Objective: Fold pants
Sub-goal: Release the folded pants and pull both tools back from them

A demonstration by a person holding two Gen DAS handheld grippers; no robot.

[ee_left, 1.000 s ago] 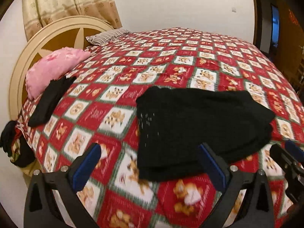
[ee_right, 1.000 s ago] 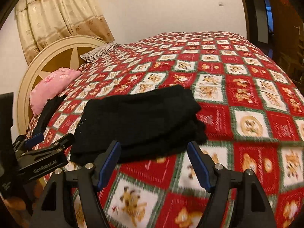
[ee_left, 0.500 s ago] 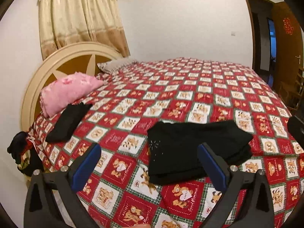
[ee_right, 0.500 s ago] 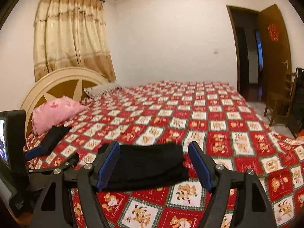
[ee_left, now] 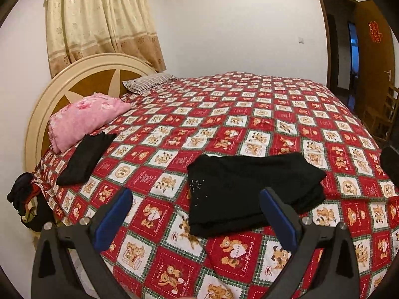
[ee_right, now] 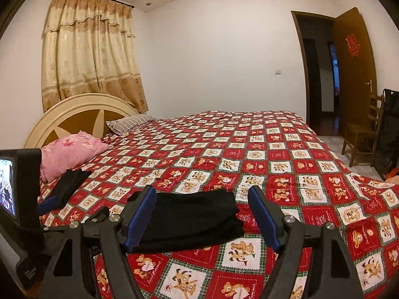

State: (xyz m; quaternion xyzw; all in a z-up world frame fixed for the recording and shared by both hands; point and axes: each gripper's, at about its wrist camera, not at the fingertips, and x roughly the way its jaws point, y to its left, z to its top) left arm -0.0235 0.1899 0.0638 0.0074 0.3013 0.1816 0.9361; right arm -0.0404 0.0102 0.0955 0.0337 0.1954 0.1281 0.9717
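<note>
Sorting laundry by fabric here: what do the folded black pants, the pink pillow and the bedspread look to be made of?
Folded black pants: soft matte black cloth, probably a knit, since the layers slump at the edges; a few tiny sparkly dots at one corner.
Pink pillow: plush, fleecy-looking fabric with a frilled edge.
Bedspread: printed woven cloth, likely cotton, matte, in red and white bear squares; fibre cannot be confirmed.

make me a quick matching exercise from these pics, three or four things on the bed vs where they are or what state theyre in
Things:
1. pants
2. pink pillow
3. striped pillow
4. left gripper

States or places:
a. against the headboard, on the near side
b. open, holding nothing
c. at the far end of the headboard
d. folded into a black stack near the bed's edge

Pairs: 1-d, 2-a, 3-c, 4-b
</note>
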